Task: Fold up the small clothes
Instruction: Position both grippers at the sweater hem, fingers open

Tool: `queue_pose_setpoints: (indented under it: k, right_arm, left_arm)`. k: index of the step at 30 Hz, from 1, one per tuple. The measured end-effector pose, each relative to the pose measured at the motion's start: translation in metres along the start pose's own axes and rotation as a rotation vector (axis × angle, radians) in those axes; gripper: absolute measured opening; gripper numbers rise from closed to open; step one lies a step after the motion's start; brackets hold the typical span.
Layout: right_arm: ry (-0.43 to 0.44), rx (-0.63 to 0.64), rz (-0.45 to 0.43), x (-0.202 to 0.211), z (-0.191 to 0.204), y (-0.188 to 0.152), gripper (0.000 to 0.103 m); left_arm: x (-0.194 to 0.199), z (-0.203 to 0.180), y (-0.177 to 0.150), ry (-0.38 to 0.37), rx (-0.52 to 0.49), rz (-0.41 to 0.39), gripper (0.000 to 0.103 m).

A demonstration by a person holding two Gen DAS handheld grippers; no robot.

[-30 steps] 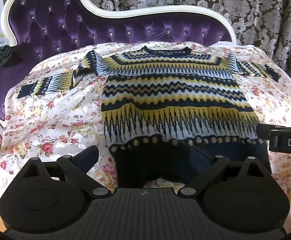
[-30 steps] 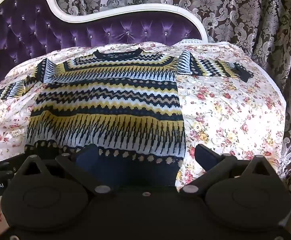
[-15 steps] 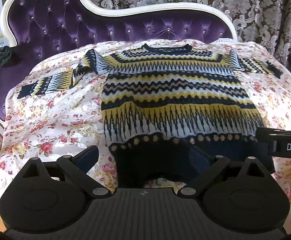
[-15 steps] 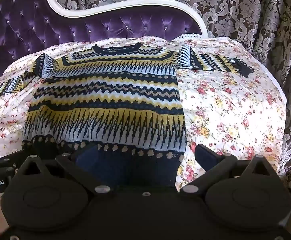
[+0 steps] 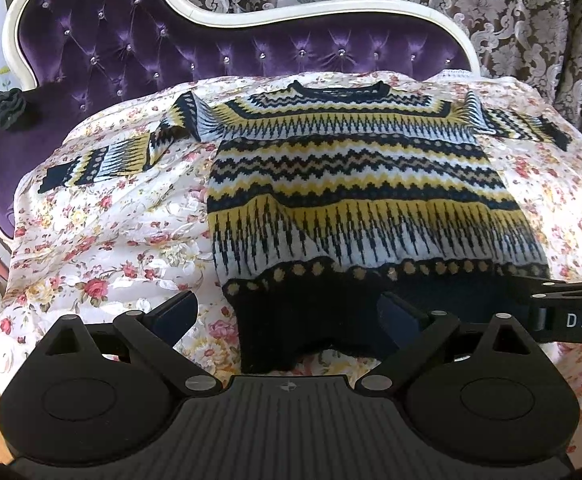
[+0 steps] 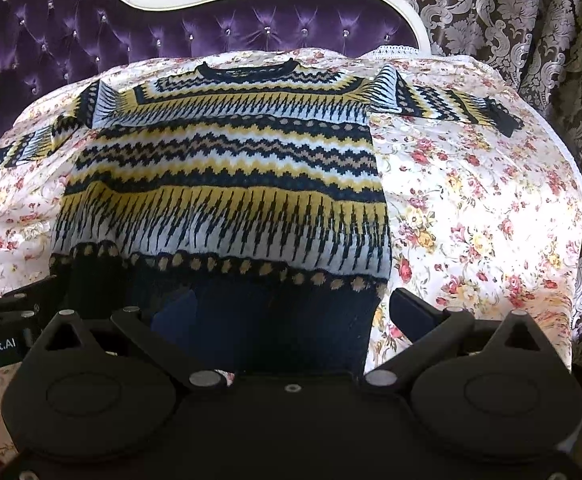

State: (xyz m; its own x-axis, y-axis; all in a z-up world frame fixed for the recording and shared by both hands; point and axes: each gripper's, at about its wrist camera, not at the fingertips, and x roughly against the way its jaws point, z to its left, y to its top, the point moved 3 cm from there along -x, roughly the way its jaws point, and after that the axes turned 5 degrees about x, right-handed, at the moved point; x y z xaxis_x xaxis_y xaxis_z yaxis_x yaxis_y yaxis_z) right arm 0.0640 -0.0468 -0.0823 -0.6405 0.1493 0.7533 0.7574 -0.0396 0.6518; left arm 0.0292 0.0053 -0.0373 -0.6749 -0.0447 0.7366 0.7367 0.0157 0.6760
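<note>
Between each gripper's open jaws, sweater [image 5: 355, 200] hem (dark band).

Left matte black plastic two-finger gripper [image 5: 287, 314]: ribbed grey centre plate, round domed housings either side, silver pivot screws, dark-blue finger pads [image 5: 175, 312]. Right matte black gripper [image 6: 291, 316]: smooth centre, same screws; white "Robot.AI" lettering.
</note>
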Motion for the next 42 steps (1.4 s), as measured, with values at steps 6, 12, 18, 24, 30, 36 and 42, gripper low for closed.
queue_pose_setpoints:
  k: [6, 12, 18, 24, 30, 36, 42]
  right_arm:
    - [-0.004, 0.016, 0.009, -0.002, 0.003, -0.001, 0.102]
    - [0.008, 0.021, 0.021, -0.004, 0.006, -0.002, 0.102]
    - [0.018, 0.027, 0.032, -0.007, 0.009, -0.004, 0.102]
    - [0.018, 0.031, 0.038, -0.008, 0.011, -0.004, 0.102]
    - [0.018, 0.035, 0.041, -0.009, 0.011, -0.004, 0.102]
    - [0.02, 0.038, 0.044, -0.011, 0.012, -0.004, 0.102]
    - [0.028, 0.037, 0.049, -0.013, 0.012, -0.004, 0.102]
  left_arm:
    - [-0.002, 0.0, -0.001, 0.002, -0.003, 0.006, 0.097]
    - [-0.003, 0.0, -0.003, 0.009, -0.007, 0.007, 0.097]
    - [-0.005, 0.001, -0.004, 0.015, -0.007, 0.014, 0.097]
    - [-0.008, 0.001, -0.004, 0.019, -0.009, 0.022, 0.097]
    - [-0.009, 0.001, -0.005, 0.02, -0.008, 0.025, 0.097]
    - [-0.011, 0.0, -0.005, 0.022, -0.007, 0.031, 0.097]
    - [-0.012, -0.001, -0.004, 0.029, -0.011, 0.043, 0.097]
